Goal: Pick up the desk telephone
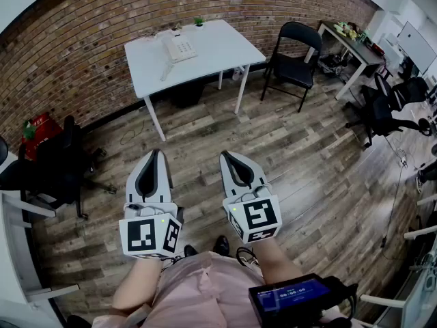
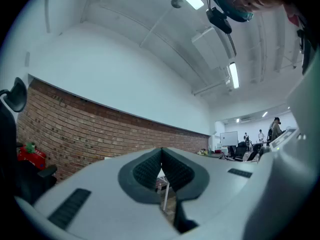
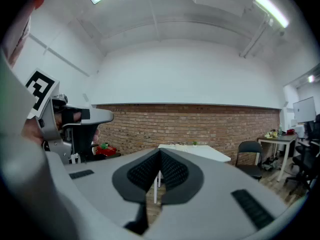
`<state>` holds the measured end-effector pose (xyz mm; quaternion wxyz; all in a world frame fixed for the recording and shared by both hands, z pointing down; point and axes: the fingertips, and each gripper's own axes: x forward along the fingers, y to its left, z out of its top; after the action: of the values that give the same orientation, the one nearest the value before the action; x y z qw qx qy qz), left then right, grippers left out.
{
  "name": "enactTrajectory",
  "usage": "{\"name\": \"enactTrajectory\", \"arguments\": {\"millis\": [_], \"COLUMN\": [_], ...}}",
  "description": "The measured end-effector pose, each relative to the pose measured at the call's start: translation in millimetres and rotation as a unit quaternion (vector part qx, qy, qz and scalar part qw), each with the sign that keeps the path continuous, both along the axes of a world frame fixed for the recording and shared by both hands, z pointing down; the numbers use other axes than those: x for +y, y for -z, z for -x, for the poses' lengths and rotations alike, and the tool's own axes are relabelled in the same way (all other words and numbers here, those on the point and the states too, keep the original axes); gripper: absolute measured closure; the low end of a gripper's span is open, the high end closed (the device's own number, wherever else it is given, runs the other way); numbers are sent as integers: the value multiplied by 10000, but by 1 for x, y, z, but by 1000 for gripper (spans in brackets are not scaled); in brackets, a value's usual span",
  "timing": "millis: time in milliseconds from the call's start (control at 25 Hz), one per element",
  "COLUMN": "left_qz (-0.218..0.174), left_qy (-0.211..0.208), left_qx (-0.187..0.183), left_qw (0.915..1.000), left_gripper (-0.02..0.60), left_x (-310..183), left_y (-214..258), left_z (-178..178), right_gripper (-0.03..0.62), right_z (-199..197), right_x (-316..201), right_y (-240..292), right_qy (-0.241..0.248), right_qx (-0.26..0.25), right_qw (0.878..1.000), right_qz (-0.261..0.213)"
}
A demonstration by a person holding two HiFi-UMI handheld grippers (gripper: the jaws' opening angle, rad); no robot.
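Note:
A white desk telephone [image 1: 179, 46] sits on a white table [image 1: 225, 46] against the brick wall, far ahead of me in the head view. My left gripper [image 1: 155, 154] and right gripper [image 1: 225, 156] are held side by side over the wooden floor, well short of the table, both shut with nothing between the jaws. In the left gripper view the left gripper [image 2: 161, 151] points at the brick wall. Past the tip of the right gripper [image 3: 160, 152] in the right gripper view lies the table [image 3: 200, 152]; the phone is too small to make out there.
A black folding chair [image 1: 295, 60] stands right of the table. A black office chair [image 1: 54, 166] is at the left, another black chair [image 1: 386, 108] and a desk [image 1: 351, 46] at the right. A small plant [image 1: 199, 21] is on the table's far edge.

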<state>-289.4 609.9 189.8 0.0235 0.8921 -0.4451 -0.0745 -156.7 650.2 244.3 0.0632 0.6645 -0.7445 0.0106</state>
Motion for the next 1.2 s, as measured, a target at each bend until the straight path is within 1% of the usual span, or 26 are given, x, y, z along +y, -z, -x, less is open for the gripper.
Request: {"name": "enactTrajectory", "arguments": {"millis": [280, 400, 480, 560, 600, 640, 680, 720, 760, 960, 1080, 1200], "left_qz": [4, -6, -33, -76, -98, -103, -88, -67, -60, -184, -137, -50], "left_qy": [-52, -59, 17, 142, 161, 124, 61, 20, 20, 188, 313, 443], "left_qx": [-34, -83, -88, -56, -30, 3, 52, 103, 124, -130, -120, -231], "left_qw": [10000, 9999, 10000, 9999, 9998, 9999, 9999, 9999, 9999, 9996, 9993, 9987], "left_gripper": [569, 570, 570, 569, 569, 530, 420, 349, 321, 337, 336, 337], "left_x": [2, 5, 5, 6, 6, 6, 6, 6, 5, 6, 10, 7], "left_y": [-2, -2, -2, -1, 0, 0, 0, 1, 1, -3, -6, -15], "left_z": [-3, -5, -4, -4, -5, -8, -12, -14, -17, -34, -41, -44], "right_gripper": [594, 594, 594, 591, 574, 432, 404, 384, 373, 376, 376, 376], "right_z": [-1, 0, -2, -10, -14, -17, -21, -24, -28, -49, -65, -79], "right_x": [1, 3, 3, 5, 6, 6, 6, 5, 5, 4, 5, -3], "right_y": [-3, -5, -5, -2, -1, 0, 0, 0, -2, -5, -4, -7], "right_qy": [-18, 56, 31, -76, -83, -59, -48, -62, -82, -121, -136, -174], "right_qx": [-2, -51, -80, -170, -237, -281, -281, -245, -205, -131, -72, -109], "right_qw": [10000, 9999, 10000, 9998, 9996, 9995, 9995, 9996, 9997, 9998, 9998, 9997], "right_qz": [30, 72, 50, -82, -128, -143, -141, -128, -104, -60, -101, -104]}}
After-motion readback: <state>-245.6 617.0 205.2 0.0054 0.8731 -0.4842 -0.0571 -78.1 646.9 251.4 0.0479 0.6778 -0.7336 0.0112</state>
